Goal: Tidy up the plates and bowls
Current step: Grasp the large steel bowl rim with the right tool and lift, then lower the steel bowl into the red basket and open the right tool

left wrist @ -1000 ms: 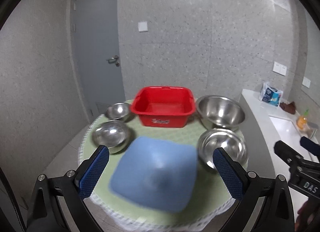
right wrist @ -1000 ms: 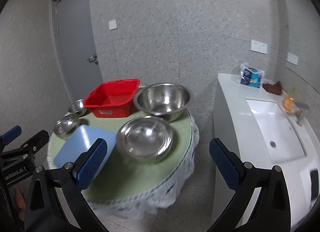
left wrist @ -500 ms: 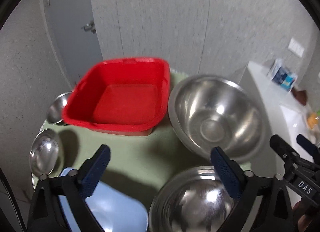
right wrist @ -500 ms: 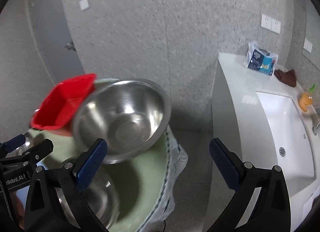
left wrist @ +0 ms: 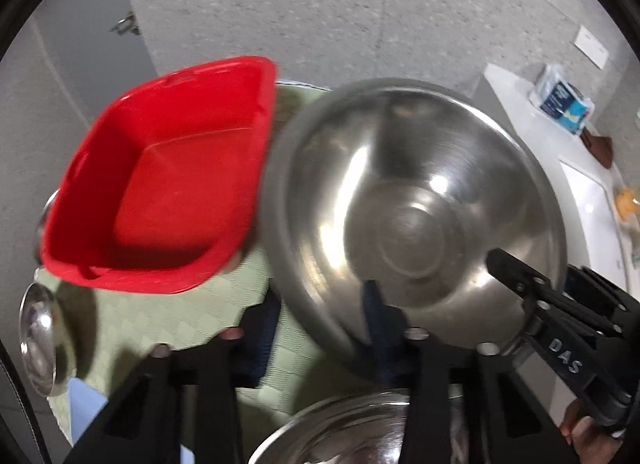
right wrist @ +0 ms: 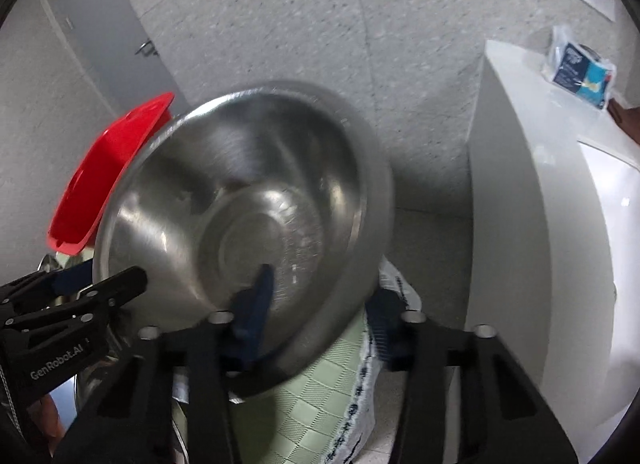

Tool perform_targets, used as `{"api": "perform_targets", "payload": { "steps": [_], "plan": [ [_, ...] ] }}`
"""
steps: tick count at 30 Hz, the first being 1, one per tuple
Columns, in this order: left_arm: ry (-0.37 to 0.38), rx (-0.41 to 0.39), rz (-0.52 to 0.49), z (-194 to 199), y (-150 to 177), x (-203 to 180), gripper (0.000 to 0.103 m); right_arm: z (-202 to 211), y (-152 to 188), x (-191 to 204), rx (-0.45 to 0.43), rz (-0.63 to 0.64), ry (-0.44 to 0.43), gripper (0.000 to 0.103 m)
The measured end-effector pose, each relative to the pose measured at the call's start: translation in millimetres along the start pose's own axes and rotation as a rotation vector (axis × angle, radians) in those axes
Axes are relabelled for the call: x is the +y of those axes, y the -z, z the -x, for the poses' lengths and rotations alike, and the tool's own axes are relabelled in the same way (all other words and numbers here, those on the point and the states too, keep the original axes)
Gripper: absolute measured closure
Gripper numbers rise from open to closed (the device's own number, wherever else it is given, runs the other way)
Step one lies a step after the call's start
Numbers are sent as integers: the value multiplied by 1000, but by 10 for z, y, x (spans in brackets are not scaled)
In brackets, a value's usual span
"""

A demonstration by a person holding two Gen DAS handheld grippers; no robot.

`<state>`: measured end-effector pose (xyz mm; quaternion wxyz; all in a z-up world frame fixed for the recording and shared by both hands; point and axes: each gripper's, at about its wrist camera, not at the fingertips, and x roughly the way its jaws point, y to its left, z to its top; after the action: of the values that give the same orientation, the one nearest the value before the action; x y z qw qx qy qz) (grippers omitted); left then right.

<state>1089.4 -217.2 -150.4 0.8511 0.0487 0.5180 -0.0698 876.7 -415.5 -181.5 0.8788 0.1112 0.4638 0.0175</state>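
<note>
A large steel bowl stands on the green-clothed round table, right of a red plastic basin. My left gripper straddles the bowl's near-left wall, one blue pad inside and one outside. Its jaws are closing and the pads look pressed on the steel. My right gripper straddles the bowl's near-right wall the same way, jaws closing on it. Each gripper also shows in the other's view, the right gripper and the left gripper, both at the bowl's rim.
A second steel bowl sits just below the large one. A small steel bowl and a corner of a blue plate lie at the left. A white counter with a sink stands close on the right, a blue packet on it.
Both grippers came forward and down from above the table to the large bowl. Their jaws went from wide open to narrow, each around the bowl's wall.
</note>
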Motion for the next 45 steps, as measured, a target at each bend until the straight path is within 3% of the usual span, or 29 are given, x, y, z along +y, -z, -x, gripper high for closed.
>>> {"api": "perform_targets", "payload": {
  "steps": [6,14,18,23,27,34,45],
  "plan": [
    [46,-30,-5,-62,-140,-60,73,69,14,-28,-4,1,13,71],
    [123,-184,-14,369,-267,-66,73,500,-213,54,-103,1,65,71],
    [143,-253,24,589,-364,296,74,736,-394,373,-162,36,66,71],
    [127,-290,88,768,-287,971,74,713,-655,979,-177,90,24,71],
    [103,-255,151,691,-230,1571,73,496,-769,1519,-143,155,4,71],
    [112,-138,217,308,-248,2168,73,-101,-754,2067,-26,213,7,71],
    [135,-27,232,-291,-572,2362,71,-563,-727,2147,87,234,66,69]
  ]
}}
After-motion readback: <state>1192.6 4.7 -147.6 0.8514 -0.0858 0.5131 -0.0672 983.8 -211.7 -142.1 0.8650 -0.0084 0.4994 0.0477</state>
